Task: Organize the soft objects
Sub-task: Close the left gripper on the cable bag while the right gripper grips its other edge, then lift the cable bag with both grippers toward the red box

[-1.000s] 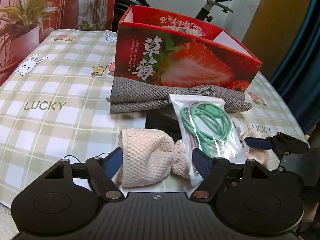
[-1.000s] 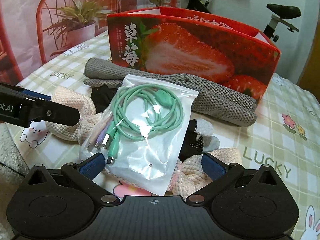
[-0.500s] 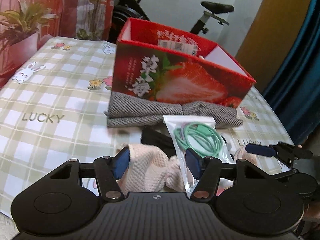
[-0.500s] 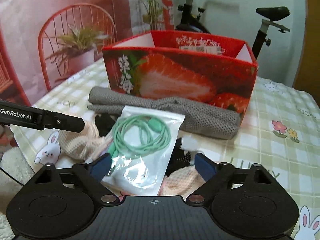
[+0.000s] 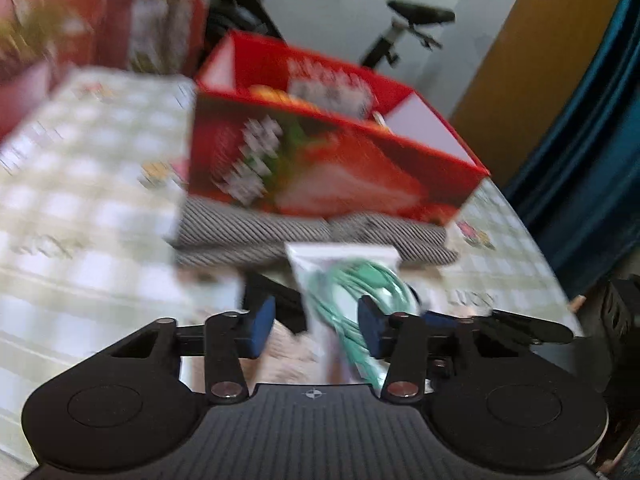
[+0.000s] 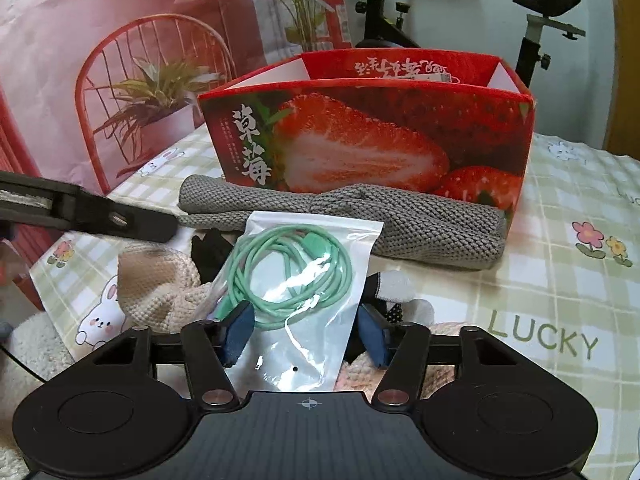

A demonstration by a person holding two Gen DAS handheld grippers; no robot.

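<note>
A clear zip bag (image 6: 304,280) holding a coiled green cable lies on top of a pile of soft things in front of a red strawberry box (image 6: 360,140). My right gripper (image 6: 304,332) has the bag's lower part between its closing jaws; the bag is still flat and unbent. Under the bag lie a cream knitted cloth (image 6: 160,284), a black glove with grey fingertips (image 6: 396,280) and a folded grey knitted cloth (image 6: 400,220). My left gripper (image 5: 316,328) hovers over the cream cloth (image 5: 284,356), its jaws closing with nothing pressed between them. That view is blurred.
The pile rests on a checked tablecloth (image 6: 560,280) printed with LUCKY and rabbits. The box (image 5: 320,168) is open at the top with packets inside. A red wire chair (image 6: 120,60), a potted plant and an exercise bike (image 6: 540,20) stand beyond the table.
Both grippers' jaws have narrowed. Both views have pulled back and tilted up, showing more of the box's inside. The bag stays between my right fingers. The left view has gone blurry.
</note>
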